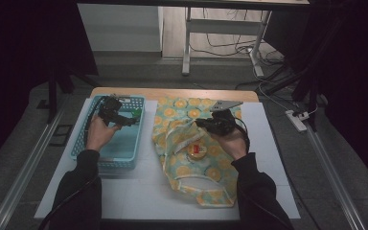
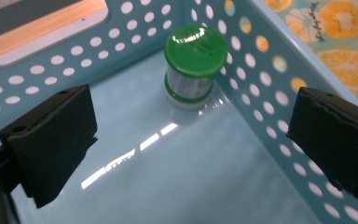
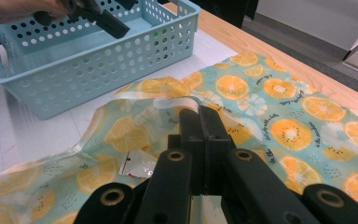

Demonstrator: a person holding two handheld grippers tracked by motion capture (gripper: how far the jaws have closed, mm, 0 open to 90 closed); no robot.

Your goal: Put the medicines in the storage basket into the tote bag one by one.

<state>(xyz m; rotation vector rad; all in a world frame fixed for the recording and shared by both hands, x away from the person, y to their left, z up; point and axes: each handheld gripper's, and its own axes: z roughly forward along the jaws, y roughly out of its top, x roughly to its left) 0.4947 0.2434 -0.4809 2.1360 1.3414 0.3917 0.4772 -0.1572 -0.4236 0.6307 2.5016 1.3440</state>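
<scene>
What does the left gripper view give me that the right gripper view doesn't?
The left gripper view looks into the basket and shows the green-lidded jar standing in its corner, with the left tool open above the glossy floor and nothing between its pads. The right gripper view shows the right tool shut on the rim of the orange-print bag, a shiny packet in the bag's mouth, and the basket's outer wall. Both show the blue perforated basket, the bag's fabric and the wooden table edge.
</scene>
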